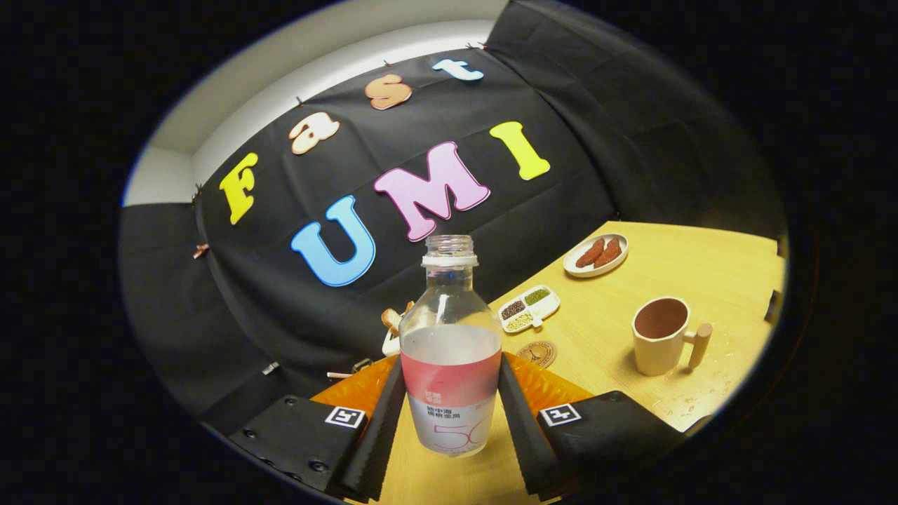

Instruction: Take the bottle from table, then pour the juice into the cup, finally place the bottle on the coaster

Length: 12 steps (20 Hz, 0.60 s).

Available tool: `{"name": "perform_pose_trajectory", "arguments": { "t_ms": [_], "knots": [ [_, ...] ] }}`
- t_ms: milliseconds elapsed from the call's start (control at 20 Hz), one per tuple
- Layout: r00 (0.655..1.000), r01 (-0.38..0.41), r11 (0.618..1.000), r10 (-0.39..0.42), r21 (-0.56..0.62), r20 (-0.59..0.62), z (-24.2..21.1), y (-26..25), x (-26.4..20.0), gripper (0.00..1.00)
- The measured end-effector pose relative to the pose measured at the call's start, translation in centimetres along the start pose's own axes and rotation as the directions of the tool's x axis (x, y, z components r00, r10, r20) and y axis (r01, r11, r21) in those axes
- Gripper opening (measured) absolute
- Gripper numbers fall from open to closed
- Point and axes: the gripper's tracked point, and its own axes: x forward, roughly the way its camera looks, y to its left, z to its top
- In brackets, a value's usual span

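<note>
Dim and warm-toned, brightest on the table at right; soft glare on the bottle; strong fisheye bending toward edges; centre sharp.

Gripper: two long flat fingers with ribbed inner faces. Each mounts on a dark angular block bearing a square white-bordered fiducial tag. Small round screw heads dot the left block's face and edge.

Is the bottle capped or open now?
Open: the bottle, gripped between both fingers, shows bare neck threads and no cap.
</note>
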Motion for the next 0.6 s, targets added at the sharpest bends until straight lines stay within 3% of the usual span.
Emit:
{"name": "perform_pose_trajectory", "arguments": {
  "t_ms": [150,350,600],
  "knots": [
    [0.999,0.009,0.992,-0.004,0.124,-0.036,0.2,-2.2,0.8,0.75],
    [0.999,0.026,0.953,-0.017,0.303,-0.034,0.8,-4.8,1.6,0.75],
    [0.998,0.042,0.904,-0.017,0.426,-0.062,0.3,-7.1,2.4,0.75]
  ]
}}
